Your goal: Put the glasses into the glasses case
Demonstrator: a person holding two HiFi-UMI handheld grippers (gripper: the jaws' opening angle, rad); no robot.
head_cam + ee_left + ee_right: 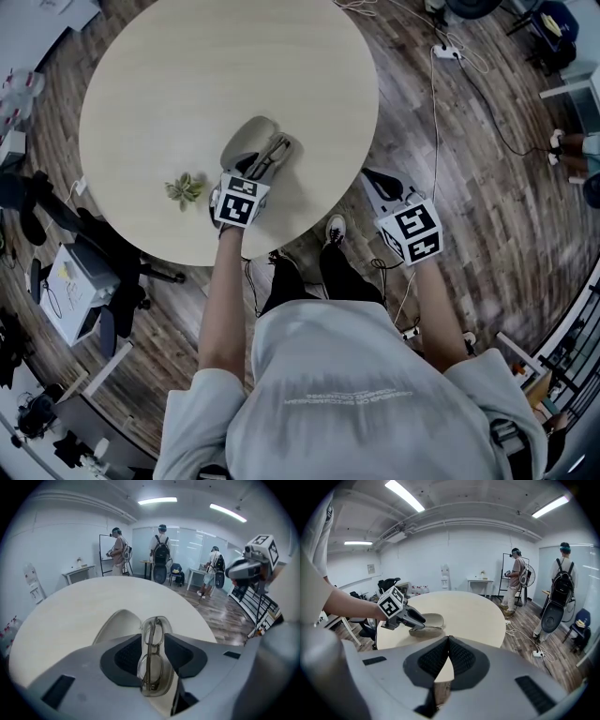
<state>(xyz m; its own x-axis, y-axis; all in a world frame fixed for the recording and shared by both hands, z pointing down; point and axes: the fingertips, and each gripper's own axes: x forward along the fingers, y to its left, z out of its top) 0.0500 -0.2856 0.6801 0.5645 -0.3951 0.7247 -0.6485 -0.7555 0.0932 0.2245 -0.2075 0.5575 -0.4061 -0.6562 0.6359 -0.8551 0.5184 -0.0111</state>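
Head view: the left gripper [272, 155] reaches over the near edge of the round table [187, 56] into the open glasses case [246, 141], whose lid lies tipped back to the left. A small dried sprig [186, 187] lies just left of the gripper, apart from the case. The right gripper [382, 180] hangs off the table's right edge, over the floor. Left gripper view: the jaws are clamped on the folded glasses [151, 656]. These are held on edge, in line with the jaws, and sit down inside the case's lower shell, with the lid open at the left. Judgement: the step in hand is the release. Lower until the frame bears on the shell floor. Part the jaws only slightly, so the pads clear the shell walls, then withdraw straight back. A sideways pull would likely drag the light case. Right gripper view: the jaws are pressed together on nothing and aimed at the case from the near right. It is well placed to steady the shell or fold the lid over afterwards.
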